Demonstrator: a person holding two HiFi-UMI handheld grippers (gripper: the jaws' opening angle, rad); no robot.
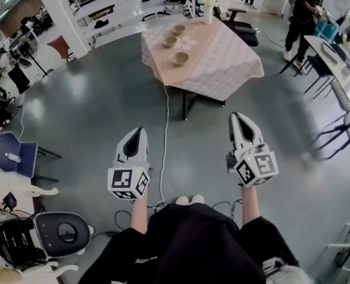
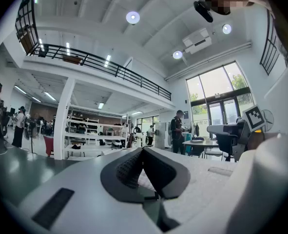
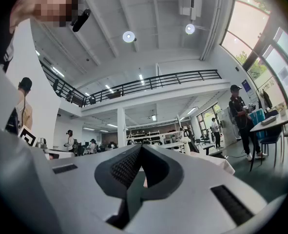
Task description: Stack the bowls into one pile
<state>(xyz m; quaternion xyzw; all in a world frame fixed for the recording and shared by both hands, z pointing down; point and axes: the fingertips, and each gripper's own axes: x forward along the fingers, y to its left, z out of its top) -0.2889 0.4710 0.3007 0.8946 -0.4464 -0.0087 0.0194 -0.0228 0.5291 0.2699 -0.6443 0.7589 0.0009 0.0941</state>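
Three tan bowls stand apart on a far table [image 1: 222, 64] with a checked cloth: one at the back [image 1: 179, 29], one in the middle [image 1: 170, 41], one nearest [image 1: 180, 58]. In the head view both grippers hover over the grey floor, well short of the table. My left gripper [image 1: 140, 131] is shut with nothing between its fingers, and my right gripper [image 1: 238, 117] is shut and empty too. In the left gripper view the jaws [image 2: 143, 149] meet at their tips. The right gripper view shows the same [image 3: 141, 146], with the table's edge [image 3: 217, 161] just beyond the tips.
A white cable [image 1: 164, 135] runs across the floor from the table toward me. A white vase [image 1: 208, 8] stands at the table's far end, with a black chair [image 1: 243, 31] behind. A person [image 1: 300, 18] stands by a desk [image 1: 334, 57] at right. White shelves [image 1: 121, 10] line the back.
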